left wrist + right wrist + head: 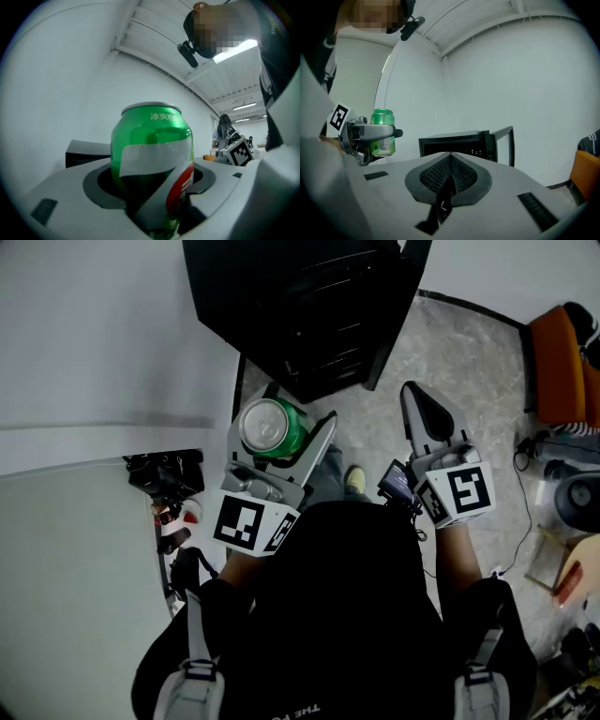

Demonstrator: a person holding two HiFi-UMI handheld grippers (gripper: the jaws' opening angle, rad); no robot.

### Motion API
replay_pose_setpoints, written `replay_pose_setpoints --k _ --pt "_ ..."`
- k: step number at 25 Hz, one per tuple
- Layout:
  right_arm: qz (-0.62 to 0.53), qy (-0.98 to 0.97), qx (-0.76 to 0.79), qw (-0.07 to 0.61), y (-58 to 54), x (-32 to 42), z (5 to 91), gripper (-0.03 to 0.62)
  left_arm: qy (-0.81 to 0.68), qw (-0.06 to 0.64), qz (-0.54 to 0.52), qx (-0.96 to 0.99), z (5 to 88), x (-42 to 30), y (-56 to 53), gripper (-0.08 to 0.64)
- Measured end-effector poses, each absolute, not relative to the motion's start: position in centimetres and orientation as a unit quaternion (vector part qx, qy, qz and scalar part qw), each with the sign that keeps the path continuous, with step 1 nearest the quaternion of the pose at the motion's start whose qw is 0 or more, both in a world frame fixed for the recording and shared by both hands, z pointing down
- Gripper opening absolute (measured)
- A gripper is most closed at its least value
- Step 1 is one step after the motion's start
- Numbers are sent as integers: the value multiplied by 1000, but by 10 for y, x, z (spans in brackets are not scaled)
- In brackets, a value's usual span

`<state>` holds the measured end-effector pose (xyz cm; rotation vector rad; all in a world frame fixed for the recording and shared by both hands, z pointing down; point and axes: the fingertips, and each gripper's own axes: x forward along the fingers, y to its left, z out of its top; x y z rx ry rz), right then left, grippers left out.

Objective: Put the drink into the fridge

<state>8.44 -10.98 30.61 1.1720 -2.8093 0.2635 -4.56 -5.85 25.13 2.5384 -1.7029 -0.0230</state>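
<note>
Green drink can (pixel 270 426) is gripped upright by the left gripper (pixel 289 420) at centre frame, below the open black fridge (pixel 309 306) at the top. The right gripper (pixel 424 411) is pinched closed, empty. If clipped against the fridge edge, the can could be dislodged.

fridge (pixel 309 306) cut off by the head view's top edge, inside too dark.

I see a speckled grey floor (pixel 459 362), an orange chair (pixel 561 367) at its far right edge, a black cable (pixel 521 479) trailing below the chair, dark clutter (pixel 167 474) in the gap by the white wall (pixel 103 324), ceiling strip lights (pixel 236 50), a person (pixel 225 131) standing far off
</note>
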Motion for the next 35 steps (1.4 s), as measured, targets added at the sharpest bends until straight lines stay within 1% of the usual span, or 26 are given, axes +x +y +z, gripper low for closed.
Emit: replay_pose_setpoints --k 7,20,25,30,35 --pt "96 -915 389 55 -140 70 313 9 -544 51 -4 838 257 -59 -95 339" --pt "93 -909 402 50 -199 31 308 9 -528 59 4 847 272 -83 -151 339" --pt "99 -911 394 77 -205 27 317 9 -519 61 4 853 273 -87 -163 339" --pt "84 -907 408 59 -222 20 304 9 -512 55 2 857 272 -89 -173 339" --pt "84 -905 413 58 -233 15 301 9 -506 58 3 861 272 -91 -183 339"
